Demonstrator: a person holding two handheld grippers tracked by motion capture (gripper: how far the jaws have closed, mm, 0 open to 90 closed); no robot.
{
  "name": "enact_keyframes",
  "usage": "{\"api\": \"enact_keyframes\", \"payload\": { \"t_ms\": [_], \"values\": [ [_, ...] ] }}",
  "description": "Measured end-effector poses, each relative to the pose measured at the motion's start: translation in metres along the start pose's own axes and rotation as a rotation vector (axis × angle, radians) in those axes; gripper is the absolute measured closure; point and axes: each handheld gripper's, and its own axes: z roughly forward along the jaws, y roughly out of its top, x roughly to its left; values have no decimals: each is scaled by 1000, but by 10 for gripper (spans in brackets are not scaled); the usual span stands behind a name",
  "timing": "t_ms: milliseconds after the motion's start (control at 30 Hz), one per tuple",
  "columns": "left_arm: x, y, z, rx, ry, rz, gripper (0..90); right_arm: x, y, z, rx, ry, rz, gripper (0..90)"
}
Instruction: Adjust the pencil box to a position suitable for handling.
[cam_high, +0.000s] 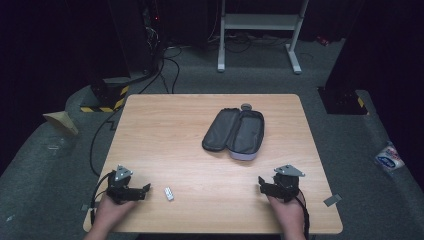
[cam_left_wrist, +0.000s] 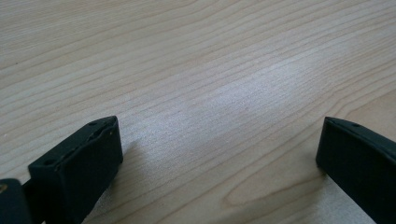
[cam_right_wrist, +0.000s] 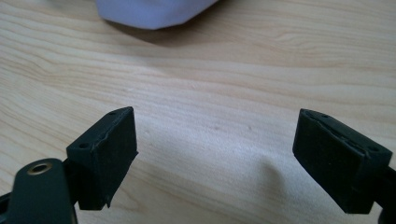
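Observation:
An open dark grey zip case (cam_high: 234, 132) lies flat on the wooden table (cam_high: 165, 135), right of its middle, with a small round grey thing (cam_high: 246, 106) at its far end. A small white oblong piece (cam_high: 169, 193) rests near the front edge. My left gripper (cam_high: 146, 189) sits just left of that piece, jaws pointing right. In the left gripper view the left gripper (cam_left_wrist: 219, 149) stands open over bare wood. My right gripper (cam_high: 261, 182) rests at the front right, pointing left. In its own view the right gripper (cam_right_wrist: 215, 140) is open and holds nothing, with the case's pale edge (cam_right_wrist: 154, 11) ahead.
A person's hands hold both grippers at the table's near edge. On the grey floor behind stand a white metal frame (cam_high: 260, 22), black cables (cam_high: 167, 62) and a yellow-and-black striped base (cam_high: 107, 100). A printed packet (cam_high: 389, 157) lies on the floor at the right.

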Motion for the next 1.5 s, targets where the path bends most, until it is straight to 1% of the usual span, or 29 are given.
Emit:
{"api": "enact_keyframes", "payload": {
  "t_ms": [133, 267, 400, 433, 500, 600, 700, 767, 800, 900, 1000, 1267, 1367, 1433, 1500],
  "values": [
    [0, 0, 0, 4, -2, 0, 2, 2, 4, 0, -19, 9, -3, 140],
    [0, 0, 0, 3, -1, -5, 1, 4, 5, 1, -18, 8, -8, 140],
    [0, -1, -1, 3, 3, -4, 1, 7, 9, -1, -34, 23, -11, 140],
    [0, -1, -1, 4, 3, -3, 1, 7, 11, -3, -39, 30, -5, 140],
    [0, -1, -1, 4, 5, -4, 2, 8, 14, -5, -50, 32, -14, 141],
    [1, -1, -1, 2, 4, -2, 2, 6, 18, -7, -56, 47, 3, 164],
    [1, -1, -1, 3, 3, -2, 2, 3, 21, -8, -66, 55, 14, 167],
    [1, -1, -1, 3, 1, -1, 2, 3, 22, -7, -66, 57, 16, 167],
    [1, 0, 0, 1, -2, -3, 2, 3, 24, -8, -63, 66, 14, 158],
    [1, 0, 0, 0, -6, -2, 2, 2, 27, -10, -83, 88, 13, 146],
    [1, 0, 0, 1, -5, 1, 2, 3, 30, -11, -89, 98, 16, 143],
    [1, 0, 0, 0, -10, 6, 3, 12, 50, -10, -122, 113, -7, 156],
    [1, 0, 0, 1, -11, 5, 4, 16, 57, -6, -120, 121, -13, 161],
    [1, -1, -1, 3, -6, 14, 5, 19, 62, -4, -117, 125, -16, 165],
    [1, -1, -1, 2, -6, 13, 6, 23, 67, -2, -116, 128, -24, 171]
  ]
}}
